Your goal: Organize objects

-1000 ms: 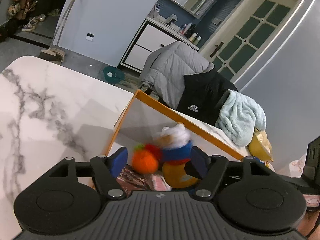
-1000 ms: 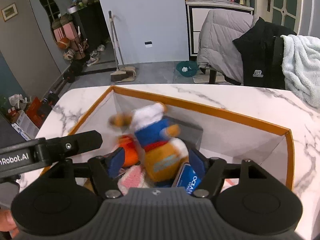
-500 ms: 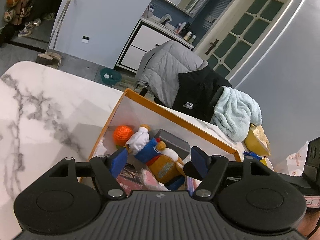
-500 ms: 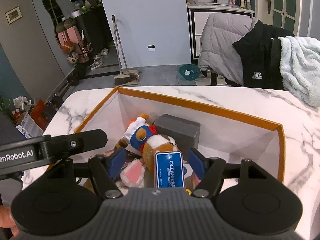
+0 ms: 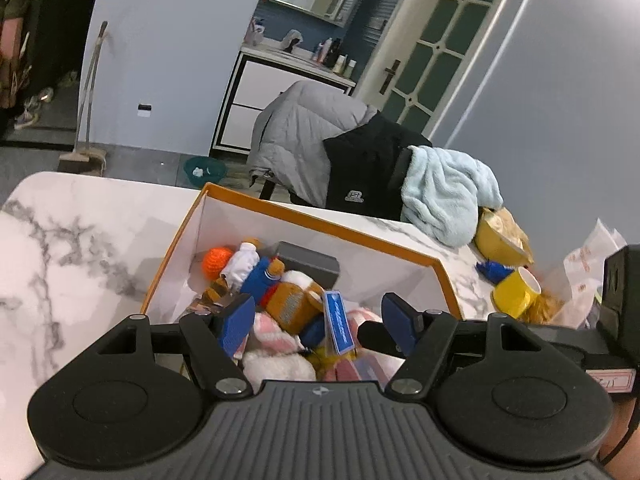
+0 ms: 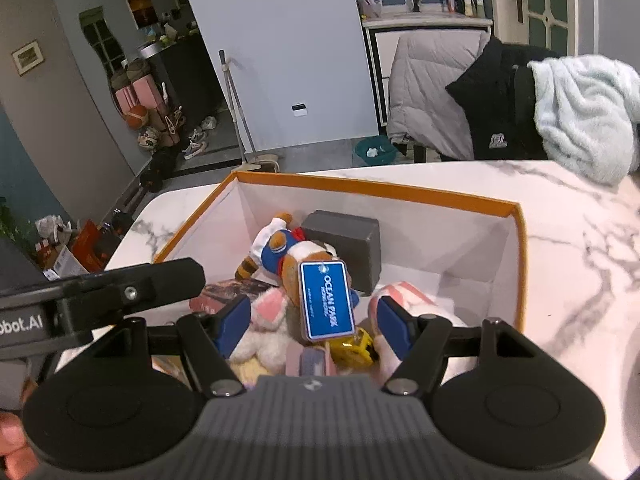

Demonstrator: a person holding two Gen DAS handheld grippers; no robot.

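Both tongs stand open and hold nothing — the left gripper (image 5: 318, 320) and the right gripper (image 6: 312, 322) hover above the orange-rimmed box (image 6: 400, 192) on the marble table (image 6: 580, 248). Inside lies the plush doll (image 6: 292, 252) in blue and white, its blue tag (image 6: 328, 300) upward, beside a grey block (image 6: 344, 240) — with an orange ball (image 5: 216, 260) at its head.

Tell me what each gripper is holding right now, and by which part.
Nothing. The left gripper and right gripper are both open above the box; the plush toy lies inside.
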